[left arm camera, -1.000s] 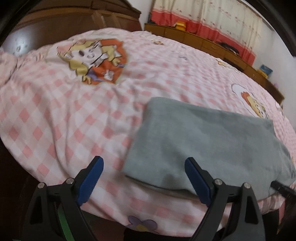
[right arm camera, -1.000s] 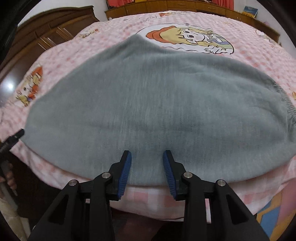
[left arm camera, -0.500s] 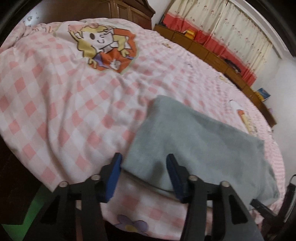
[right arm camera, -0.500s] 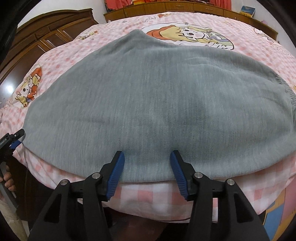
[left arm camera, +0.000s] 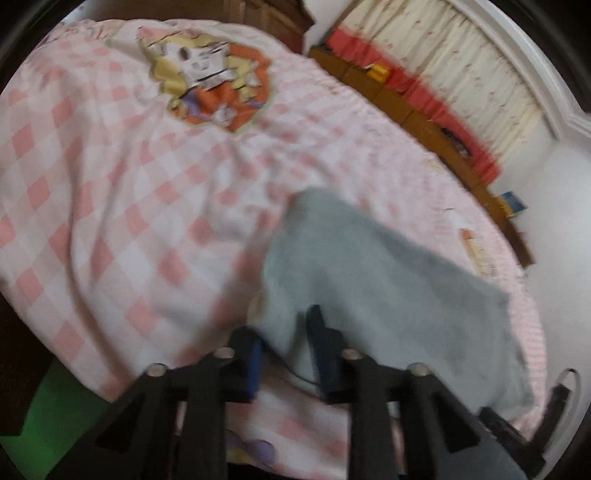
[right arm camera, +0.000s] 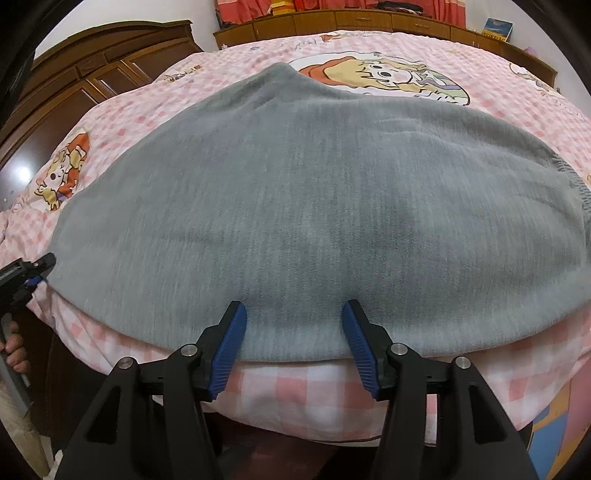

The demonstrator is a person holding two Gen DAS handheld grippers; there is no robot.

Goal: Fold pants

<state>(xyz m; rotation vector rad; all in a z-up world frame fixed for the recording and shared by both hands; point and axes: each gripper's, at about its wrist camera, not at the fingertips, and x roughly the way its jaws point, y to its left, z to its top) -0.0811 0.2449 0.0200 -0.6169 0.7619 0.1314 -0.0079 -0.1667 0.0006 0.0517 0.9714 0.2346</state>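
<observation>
Folded grey pants (right arm camera: 295, 206) lie flat on the pink checked bed near its front edge; they also show in the left wrist view (left arm camera: 369, 273). My left gripper (left arm camera: 284, 354) has its jaws closed in around the near left corner of the pants, the cloth bunched between them; this view is blurred. My right gripper (right arm camera: 295, 332) is open, its blue pads on either side of the near hem of the pants, resting at the edge. The elastic waistband (right arm camera: 576, 184) is at the right.
The bed cover (left arm camera: 110, 221) carries cartoon prints (left arm camera: 210, 81). Wooden wardrobes (right arm camera: 74, 88) stand left, a low wooden cabinet (right arm camera: 369, 22) and curtains (left arm camera: 443, 85) along the far wall. The bed's front edge drops off just below both grippers.
My left gripper has moved right onto the pants' corner and closed its jaws on it. My right gripper has opened wider at the near hem.
</observation>
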